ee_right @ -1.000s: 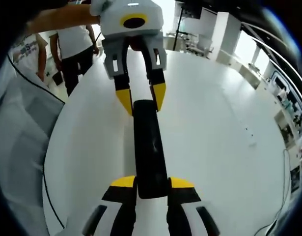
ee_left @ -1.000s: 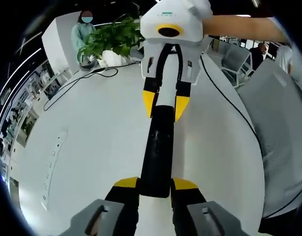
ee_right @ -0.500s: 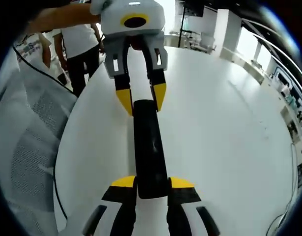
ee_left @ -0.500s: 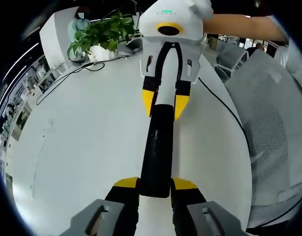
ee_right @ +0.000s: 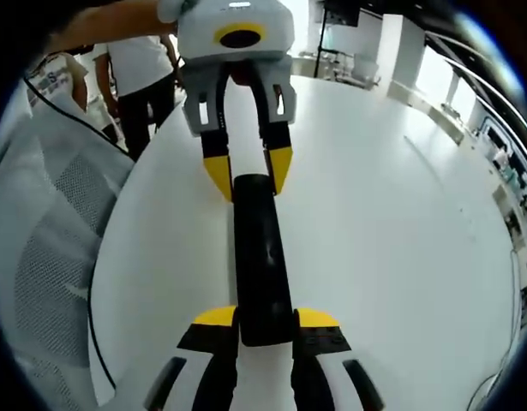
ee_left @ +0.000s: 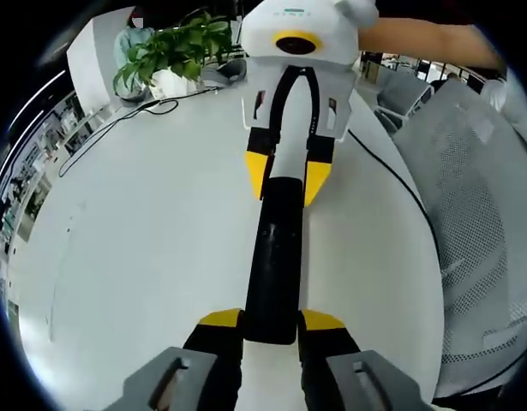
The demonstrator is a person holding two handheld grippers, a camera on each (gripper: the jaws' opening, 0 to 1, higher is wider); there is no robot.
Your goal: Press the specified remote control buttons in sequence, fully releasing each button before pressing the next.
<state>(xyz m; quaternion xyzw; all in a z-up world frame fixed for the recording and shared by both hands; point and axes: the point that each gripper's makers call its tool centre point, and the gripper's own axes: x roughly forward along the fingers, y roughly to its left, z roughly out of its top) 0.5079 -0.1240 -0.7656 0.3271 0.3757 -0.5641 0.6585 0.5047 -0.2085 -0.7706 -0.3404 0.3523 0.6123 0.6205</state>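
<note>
Left gripper view: my left hand-held gripper (ee_left: pixel 271 324) clamps one end of the long black plastic remote control (ee_left: pixel 275 257). My right hand-held gripper (ee_left: pixel 286 178) clamps the other end, above the round white bench (ee_left: pixel 143 231).

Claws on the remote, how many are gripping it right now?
2. The left claw is shut on the near end of the remote in the left gripper view; the right claw is shut on its far end, above the table.

Remote control (ee_left: pixel 276 257) stretched between the 2 grippers above the desk (ee_left: pixel 143 257): left gripper (ee_left: pixel 272 330) on its near end, right gripper (ee_left: pixel 286 178) on the far end (facing back). Potted plant (ee_left: pixel 173 51) at the desk's far left edge, mesh chair (ee_left: pixel 482 223) off the right.
</note>
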